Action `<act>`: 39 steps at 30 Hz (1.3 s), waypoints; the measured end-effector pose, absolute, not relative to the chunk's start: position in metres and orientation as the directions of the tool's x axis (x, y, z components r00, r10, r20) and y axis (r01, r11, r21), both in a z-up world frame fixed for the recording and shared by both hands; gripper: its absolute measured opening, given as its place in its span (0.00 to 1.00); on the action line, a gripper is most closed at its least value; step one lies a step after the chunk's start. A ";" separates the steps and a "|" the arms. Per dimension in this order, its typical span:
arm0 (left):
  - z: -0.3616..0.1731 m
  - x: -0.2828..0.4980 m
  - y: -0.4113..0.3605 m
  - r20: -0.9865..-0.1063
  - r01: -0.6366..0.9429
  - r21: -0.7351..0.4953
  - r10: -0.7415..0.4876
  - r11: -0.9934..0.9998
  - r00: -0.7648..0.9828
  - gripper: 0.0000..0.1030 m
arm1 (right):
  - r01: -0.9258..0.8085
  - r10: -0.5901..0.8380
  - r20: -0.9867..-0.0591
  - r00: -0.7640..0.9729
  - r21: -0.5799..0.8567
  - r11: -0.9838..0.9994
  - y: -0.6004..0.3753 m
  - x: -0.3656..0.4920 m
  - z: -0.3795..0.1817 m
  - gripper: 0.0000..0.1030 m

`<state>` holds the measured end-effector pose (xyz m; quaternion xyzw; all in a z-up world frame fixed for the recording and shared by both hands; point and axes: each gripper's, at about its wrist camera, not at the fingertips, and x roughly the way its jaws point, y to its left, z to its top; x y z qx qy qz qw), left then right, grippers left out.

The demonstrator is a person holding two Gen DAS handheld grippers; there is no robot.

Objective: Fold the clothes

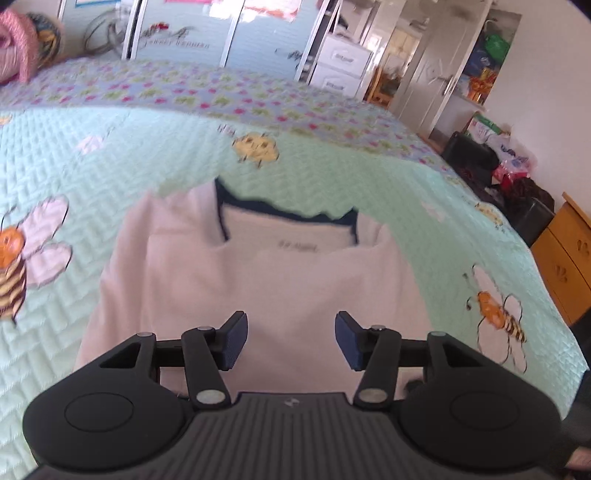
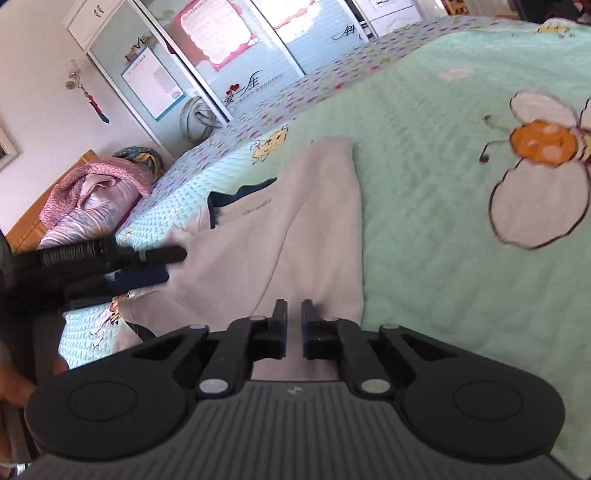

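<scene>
A white shirt (image 1: 258, 280) with a dark navy neckline lies flat on the mint-green bee quilt (image 1: 110, 147), collar toward the far side. My left gripper (image 1: 291, 339) hovers over the shirt's near part, open, blue pads wide apart with nothing between them. In the right wrist view the same shirt (image 2: 258, 240) runs away from the camera, one side folded over. My right gripper (image 2: 293, 325) sits at the shirt's near edge, jaws almost together with a narrow gap; cloth shows through the gap, pads not seen pressing it. The left gripper (image 2: 170, 264) reaches in from the left.
A pink bedding pile (image 2: 85, 199) lies at the headboard end. Wardrobe doors (image 1: 221, 29) stand beyond the bed. A wooden cabinet (image 1: 565, 266) and dark bags (image 1: 480, 158) are past the bed's right edge. A person's hand (image 2: 14, 387) shows at the lower left.
</scene>
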<state>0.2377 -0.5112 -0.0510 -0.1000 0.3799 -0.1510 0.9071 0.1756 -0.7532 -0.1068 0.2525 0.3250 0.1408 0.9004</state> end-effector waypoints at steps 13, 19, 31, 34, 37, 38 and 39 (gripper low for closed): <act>-0.049 0.269 -0.592 -0.671 0.397 -0.235 -0.444 0.887 0.594 0.55 | -0.040 0.341 -0.550 0.763 0.486 0.873 -0.753 0.180 -0.109 0.00; -0.075 0.296 -0.634 -0.694 0.429 -0.187 -0.428 0.884 0.579 0.57 | -0.039 0.338 -0.553 0.761 0.482 0.875 -0.758 0.182 -0.112 0.00; -0.046 0.310 -0.613 -0.574 0.409 -0.327 -0.523 0.852 0.630 0.63 | -0.027 0.405 -0.518 0.754 0.591 0.806 -0.777 0.186 -0.120 0.00; -0.035 0.324 -0.617 -0.556 0.433 -0.319 -0.536 0.843 0.635 0.63 | -0.021 0.434 -0.502 0.748 0.636 0.772 -0.784 0.188 -0.124 0.00; -0.035 0.342 -0.632 -0.595 0.479 -0.250 -0.523 0.842 0.610 0.63 | -0.025 0.444 -0.496 0.746 0.646 0.763 -0.786 0.190 -0.126 0.00; -0.037 0.347 -0.638 -0.613 0.496 -0.230 -0.521 0.837 0.594 0.63 | -0.027 0.448 -0.493 0.746 0.649 0.760 -0.786 0.190 -0.127 0.00; -0.040 0.351 -0.644 -0.626 0.512 -0.212 -0.518 0.833 0.583 0.63 | -0.028 0.451 -0.490 0.746 0.653 0.757 -0.787 0.191 -0.127 0.00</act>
